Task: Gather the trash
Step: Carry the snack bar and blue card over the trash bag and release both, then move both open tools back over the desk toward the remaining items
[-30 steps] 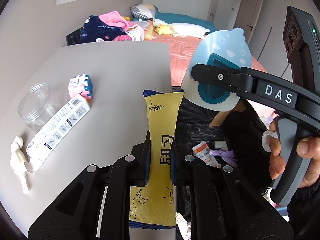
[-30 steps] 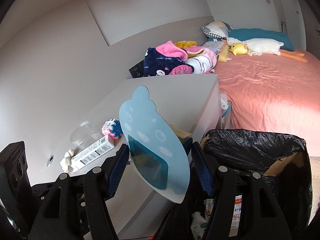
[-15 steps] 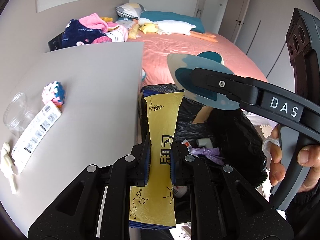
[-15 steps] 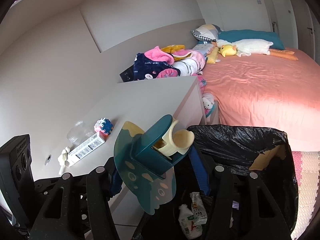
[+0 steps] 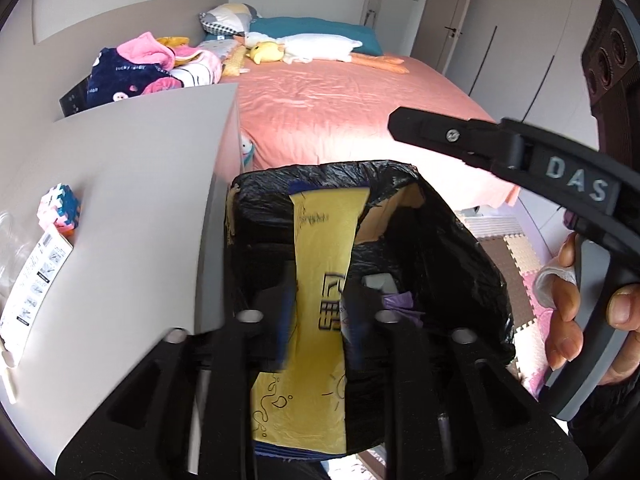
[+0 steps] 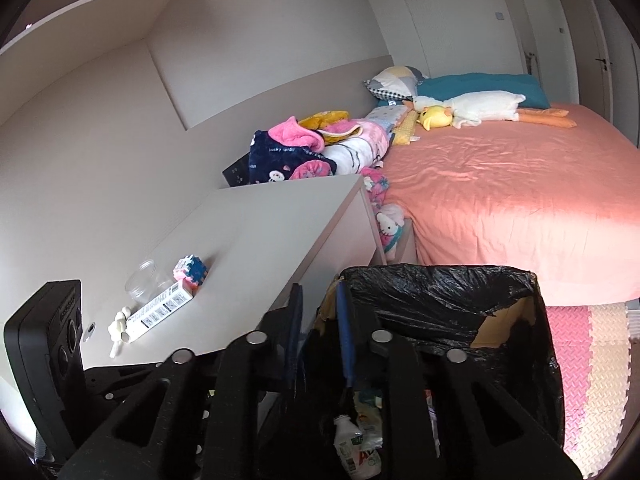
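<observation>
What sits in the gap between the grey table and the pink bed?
A white kitty plush toy below pink floral fabric, clearest in the right wrist view.

- The left gripper [image 5: 316,300] tilts downward; its jaws have just been opening, with a yellow wrapper [image 5: 320,280] between them.
- The right gripper [image 6: 318,320], gripped by a hand [image 5: 576,308], has just been closing with nothing between its jaws.

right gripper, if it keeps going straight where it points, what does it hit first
Most likely the trash inside the black-lined bin: the right gripper, nothing between its fingers, points down into the opening, toward a white bottle. Depth is unclear, so the bag's rim could come first.
</observation>
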`<state>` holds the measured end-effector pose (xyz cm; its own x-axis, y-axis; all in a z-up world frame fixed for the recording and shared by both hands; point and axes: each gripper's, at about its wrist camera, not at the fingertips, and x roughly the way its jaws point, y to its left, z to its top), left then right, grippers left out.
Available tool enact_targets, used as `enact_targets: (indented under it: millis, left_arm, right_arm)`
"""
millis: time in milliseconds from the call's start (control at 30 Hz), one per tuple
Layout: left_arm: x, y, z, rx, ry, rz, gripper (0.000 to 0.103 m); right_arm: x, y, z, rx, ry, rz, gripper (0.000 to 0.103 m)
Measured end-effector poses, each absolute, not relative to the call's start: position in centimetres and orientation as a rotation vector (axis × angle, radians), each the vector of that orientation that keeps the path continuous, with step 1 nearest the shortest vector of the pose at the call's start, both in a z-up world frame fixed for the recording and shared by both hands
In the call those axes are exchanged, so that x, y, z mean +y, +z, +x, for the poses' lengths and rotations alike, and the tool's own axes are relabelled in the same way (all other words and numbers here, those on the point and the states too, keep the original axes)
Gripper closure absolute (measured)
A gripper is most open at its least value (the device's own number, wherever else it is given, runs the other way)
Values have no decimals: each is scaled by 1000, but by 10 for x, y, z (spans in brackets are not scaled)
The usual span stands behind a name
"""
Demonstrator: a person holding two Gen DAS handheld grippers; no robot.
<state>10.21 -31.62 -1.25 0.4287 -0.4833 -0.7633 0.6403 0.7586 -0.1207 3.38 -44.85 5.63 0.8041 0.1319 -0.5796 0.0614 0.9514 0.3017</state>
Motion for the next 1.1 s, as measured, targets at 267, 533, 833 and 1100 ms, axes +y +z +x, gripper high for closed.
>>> enact_targets:
  millis: [267, 533, 833, 1100]
  left_arm:
    - [-323, -9, 95, 839, -696, 202, 6]
    - [-323, -9, 94, 844, -694, 211, 6]
    - [-314, -9, 94, 839, -683, 213, 6]
    - [-294, -10, 97, 841, -658, 198, 6]
  right_arm:
    - [-467, 56, 26, 630, 12, 341, 71]
    - [-467, 56, 23, 628, 16, 340, 71]
    - [-457, 58, 26, 637, 22, 331, 71]
    - [-435, 57, 34, 653, 47, 318, 71]
